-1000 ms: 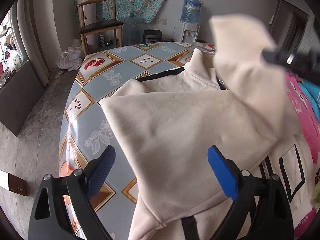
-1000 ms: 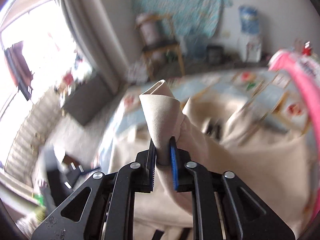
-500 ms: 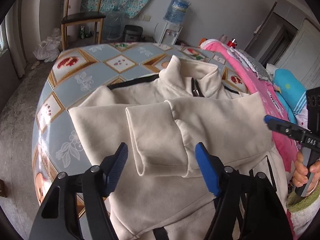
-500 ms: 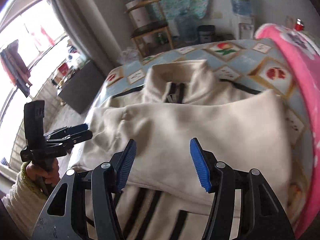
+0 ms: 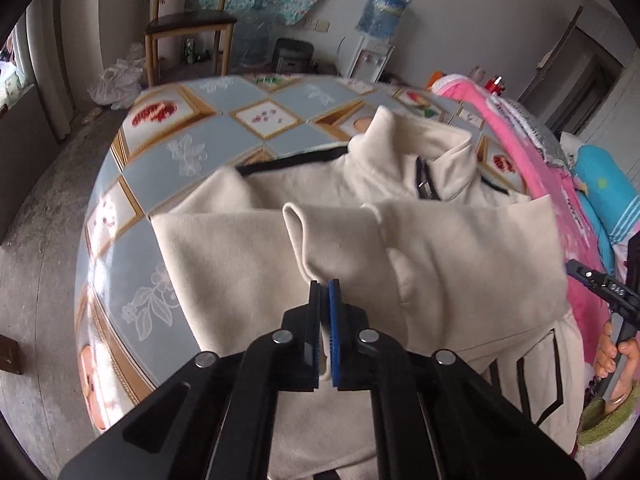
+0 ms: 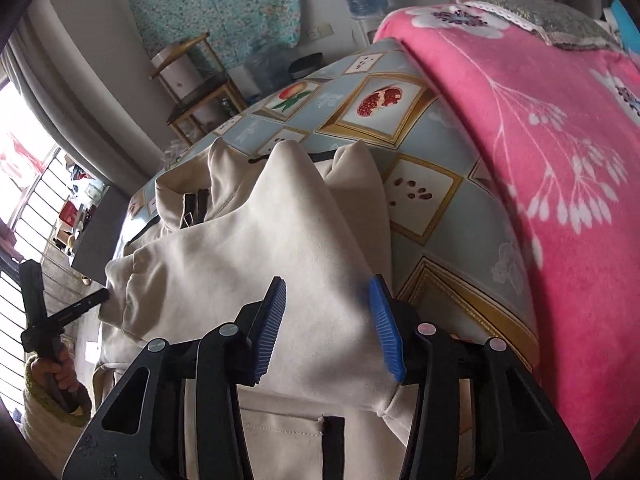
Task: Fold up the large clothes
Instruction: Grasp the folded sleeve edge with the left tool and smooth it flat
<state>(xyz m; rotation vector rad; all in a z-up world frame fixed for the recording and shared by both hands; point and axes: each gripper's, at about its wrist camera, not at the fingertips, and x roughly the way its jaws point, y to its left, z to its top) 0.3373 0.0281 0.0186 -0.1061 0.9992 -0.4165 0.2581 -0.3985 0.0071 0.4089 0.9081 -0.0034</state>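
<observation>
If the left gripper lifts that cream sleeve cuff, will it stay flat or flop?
Likely flop: the cuff already curls above the left gripper. The cream jacket looks thick and soft, so it should drape, probably dragging the sleeve along.

Cream jacket (image 5: 460, 248) with black trim, blue fruit-patterned tablecloth (image 5: 208, 136), pink floral blanket (image 6: 540, 128)

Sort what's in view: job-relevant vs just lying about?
Job:
- cream jacket
- its folded sleeve cuff, pinched in the left tongs
- right tongs, open over the jacket
- patterned table

Lying about:
- pink blanket
- wooden chair
- water dispenser
- white plastic bag
</observation>
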